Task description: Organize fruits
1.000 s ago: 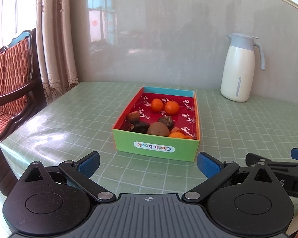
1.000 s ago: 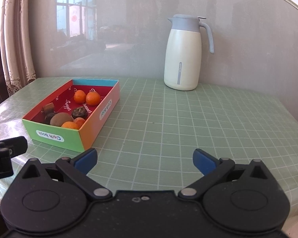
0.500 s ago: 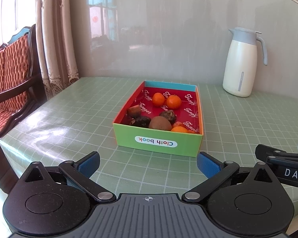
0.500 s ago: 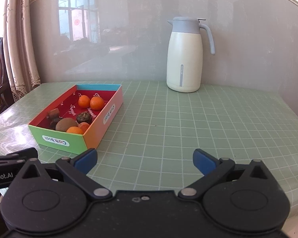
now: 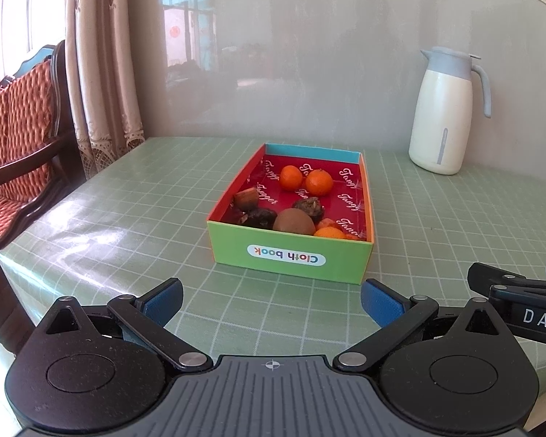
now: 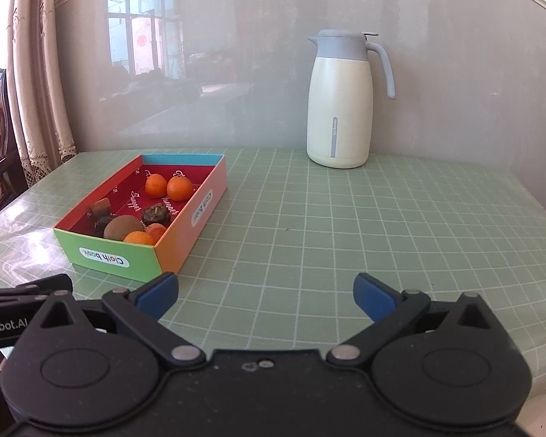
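Note:
A colourful cardboard box with a red lining sits on the green checked table; it also shows in the right wrist view. Inside lie two tangerines, a brown kiwi, dark fruits and more orange fruit at the near right corner. My left gripper is open and empty, just in front of the box. My right gripper is open and empty, to the right of the box over bare table.
A cream thermos jug with a grey lid stands at the back right by the wall, also in the right wrist view. A wooden chair with a red cushion and curtains stand left of the table edge.
Both grippers have drawn back and risen slightly; the box now sits a little higher and farther in both views. Both stay open and empty.

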Motion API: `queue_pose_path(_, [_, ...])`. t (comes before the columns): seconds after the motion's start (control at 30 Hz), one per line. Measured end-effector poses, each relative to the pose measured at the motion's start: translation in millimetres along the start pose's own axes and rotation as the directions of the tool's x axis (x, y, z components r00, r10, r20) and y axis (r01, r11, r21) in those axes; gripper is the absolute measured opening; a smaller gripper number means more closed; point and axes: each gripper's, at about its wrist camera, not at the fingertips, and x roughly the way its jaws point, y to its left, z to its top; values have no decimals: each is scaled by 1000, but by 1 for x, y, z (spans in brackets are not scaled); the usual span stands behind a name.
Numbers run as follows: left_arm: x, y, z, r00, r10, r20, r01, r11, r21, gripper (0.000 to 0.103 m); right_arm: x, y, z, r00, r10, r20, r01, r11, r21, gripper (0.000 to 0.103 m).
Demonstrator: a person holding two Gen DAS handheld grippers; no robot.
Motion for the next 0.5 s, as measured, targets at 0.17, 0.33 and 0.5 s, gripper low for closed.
queue_pose_path(0.17, [0,0,0,1000,-2,-4,2,1000,-1,103,0,1,0,1000,-2,-1,2,1000,-3,103])
queue_pose_path(0.33, [0,1,-1,1000,-4,-6,4,1000,-1,103,1,1,-1,1000,0,-3,0,1000,-2,103])
queue_pose_path(0.5, [1,0,-1,1000,-3,-7,3,1000,1,103,1,2,-1,1000,3,-2,-3,1000,-9,103])
